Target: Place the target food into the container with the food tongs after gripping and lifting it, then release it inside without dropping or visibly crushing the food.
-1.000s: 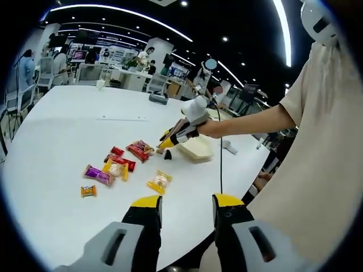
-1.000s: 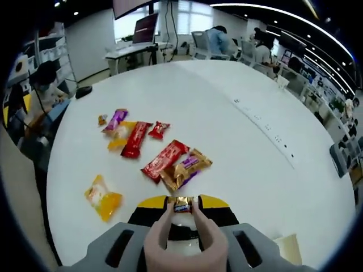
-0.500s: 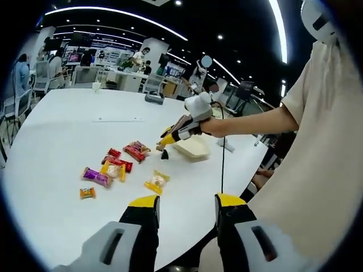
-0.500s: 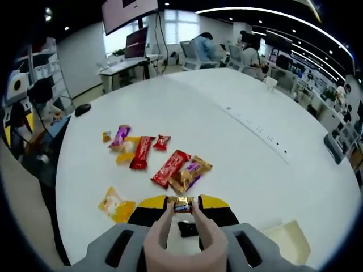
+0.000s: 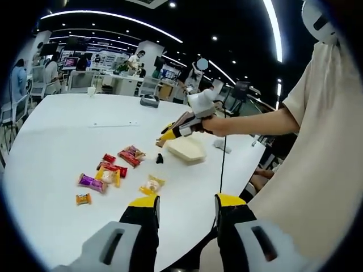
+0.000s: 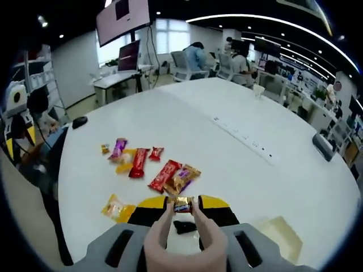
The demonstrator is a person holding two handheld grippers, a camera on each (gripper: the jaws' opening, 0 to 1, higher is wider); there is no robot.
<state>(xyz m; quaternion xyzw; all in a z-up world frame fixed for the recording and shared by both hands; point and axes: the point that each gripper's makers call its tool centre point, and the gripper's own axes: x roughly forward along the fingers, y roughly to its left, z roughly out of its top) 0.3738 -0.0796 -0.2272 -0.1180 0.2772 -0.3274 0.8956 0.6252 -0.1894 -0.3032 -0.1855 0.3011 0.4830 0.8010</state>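
Candy [image 6: 182, 204] first: a small gold-wrapped piece pinched at the tips of the pink food tongs [image 6: 182, 238], and in the right gripper view it sits clear of the white surface [image 6: 227, 153]. Compared with a second ago the scattered wrappers look smaller and lower, and the pale container [image 6: 282, 233] has slid into the lower right of this view. That reads as the lift done and the carry under way. The right gripper [image 6: 181, 202] is squeezed onto the tongs, its yellow-tipped jaws pressing the tong arms from both sides, and the wrapper looks unsquashed. A small dark item [image 6: 184, 226] lies on the surface just below the tong tips. The red bar [image 6: 163, 175] and the brown-gold packet [image 6: 182, 178] lie touching, beyond the held piece.

Over to the left gripper view: the right gripper [image 5: 168, 134] is in the air, a person's hand [image 5: 194, 120] behind it, just beside the near edge of the container [image 5: 185, 148], closer than a second ago. Release looks close, though not yet over the middle. The left gripper [image 5: 186, 202] hangs low with its jaws apart and nothing between them, well away from the snack spread [image 5: 108, 168].
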